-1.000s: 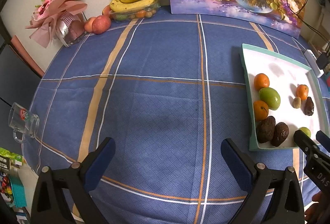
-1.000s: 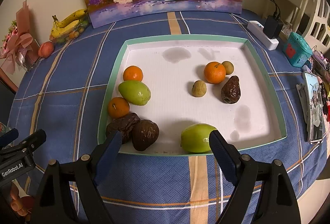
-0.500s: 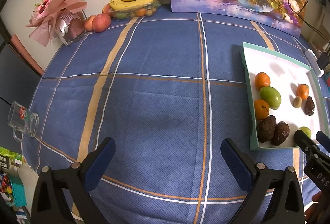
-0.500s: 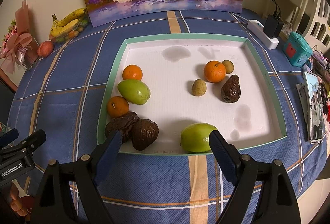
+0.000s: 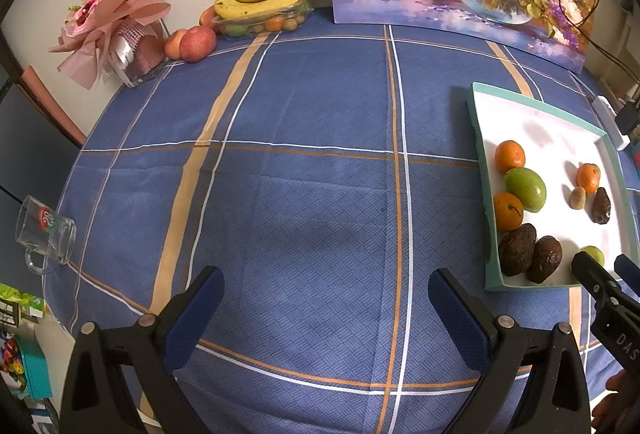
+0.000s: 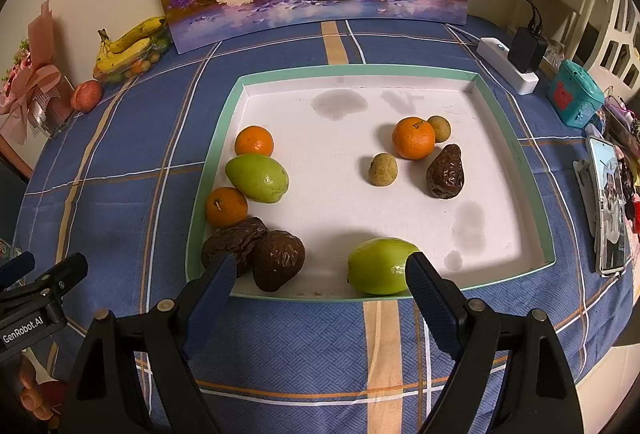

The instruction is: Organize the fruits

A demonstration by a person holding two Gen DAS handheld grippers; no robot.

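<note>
Fruits lay in the tray (image 6: 516, 170) on the table (image 6: 132, 162). Right gripper (image 6: 318, 276) hung at the tray's 6 o'clock rim, jaws apart and empty; a green mango (image 6: 380, 266) sat just at its 1 o'clock. Left gripper (image 5: 326, 294), jaws apart, hovered over bare cloth, tray at 2 o'clock.

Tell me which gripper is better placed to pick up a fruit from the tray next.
Right. The right gripper hangs open at the tray; the left gripper faces bare tablecloth.
</note>
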